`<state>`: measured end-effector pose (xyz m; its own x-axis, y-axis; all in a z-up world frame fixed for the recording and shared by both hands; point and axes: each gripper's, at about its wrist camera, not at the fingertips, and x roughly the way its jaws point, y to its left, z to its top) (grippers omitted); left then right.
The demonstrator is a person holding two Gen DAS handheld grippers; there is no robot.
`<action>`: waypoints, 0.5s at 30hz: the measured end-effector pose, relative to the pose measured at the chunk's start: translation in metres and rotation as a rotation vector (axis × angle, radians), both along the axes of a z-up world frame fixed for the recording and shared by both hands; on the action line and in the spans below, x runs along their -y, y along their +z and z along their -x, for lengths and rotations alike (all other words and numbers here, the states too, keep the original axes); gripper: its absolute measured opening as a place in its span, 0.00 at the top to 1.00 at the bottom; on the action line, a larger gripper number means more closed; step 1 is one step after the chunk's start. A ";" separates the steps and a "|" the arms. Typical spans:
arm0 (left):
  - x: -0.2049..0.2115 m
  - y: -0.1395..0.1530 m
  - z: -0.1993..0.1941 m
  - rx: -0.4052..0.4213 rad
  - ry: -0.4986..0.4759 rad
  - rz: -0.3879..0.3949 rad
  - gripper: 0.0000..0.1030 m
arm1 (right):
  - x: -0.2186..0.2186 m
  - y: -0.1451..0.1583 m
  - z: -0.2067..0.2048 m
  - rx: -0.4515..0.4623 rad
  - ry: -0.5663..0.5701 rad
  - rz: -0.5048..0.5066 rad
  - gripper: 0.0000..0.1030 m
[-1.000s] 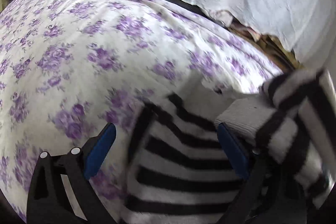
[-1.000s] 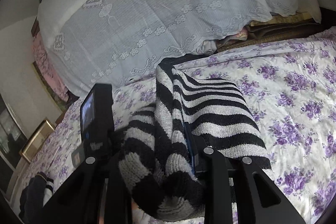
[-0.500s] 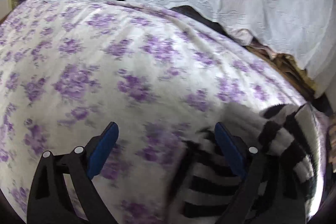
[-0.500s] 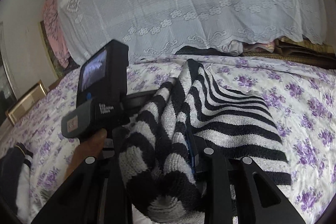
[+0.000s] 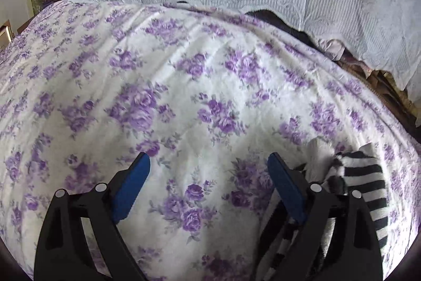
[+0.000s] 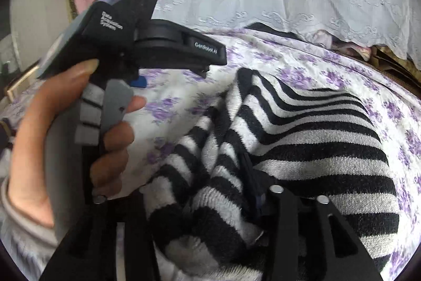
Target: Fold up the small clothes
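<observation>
Both grippers hover over the floral bed [image 5: 200, 86]: the left gripper [image 5: 208, 175] gapes wide and empty, the right gripper's [image 6: 194, 202] fingers are opening around the striped sweater [image 6: 302, 144].

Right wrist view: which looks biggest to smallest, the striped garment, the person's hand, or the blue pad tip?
1. Striped garment, filling the lower middle and right.
2. Hand, though nearness to the camera enlarges it.
3. Blue pad tip, mostly hidden, so its full size is unsure.
</observation>
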<state>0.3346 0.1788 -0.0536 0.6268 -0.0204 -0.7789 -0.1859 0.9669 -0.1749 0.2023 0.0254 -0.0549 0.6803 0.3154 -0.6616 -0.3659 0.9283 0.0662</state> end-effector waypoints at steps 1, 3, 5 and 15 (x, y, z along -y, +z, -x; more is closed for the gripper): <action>0.000 0.005 0.003 0.011 -0.003 0.005 0.14 | 0.003 0.005 0.004 -0.003 0.025 -0.029 0.41; 0.005 0.018 0.010 0.037 -0.031 0.015 0.14 | 0.010 0.020 0.015 0.004 0.073 -0.087 0.40; 0.016 0.031 0.018 0.069 -0.080 0.012 0.14 | 0.024 0.038 0.030 0.046 0.109 -0.123 0.40; 0.102 0.032 0.050 0.066 -0.360 -0.099 0.04 | 0.118 0.046 0.027 0.037 -0.108 -0.226 0.81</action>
<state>0.2844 0.0769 -0.0218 0.6419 -0.1756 -0.7464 0.1778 0.9810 -0.0779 0.1756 -0.0929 -0.0090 0.7405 0.3763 -0.5569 -0.2711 0.9254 0.2648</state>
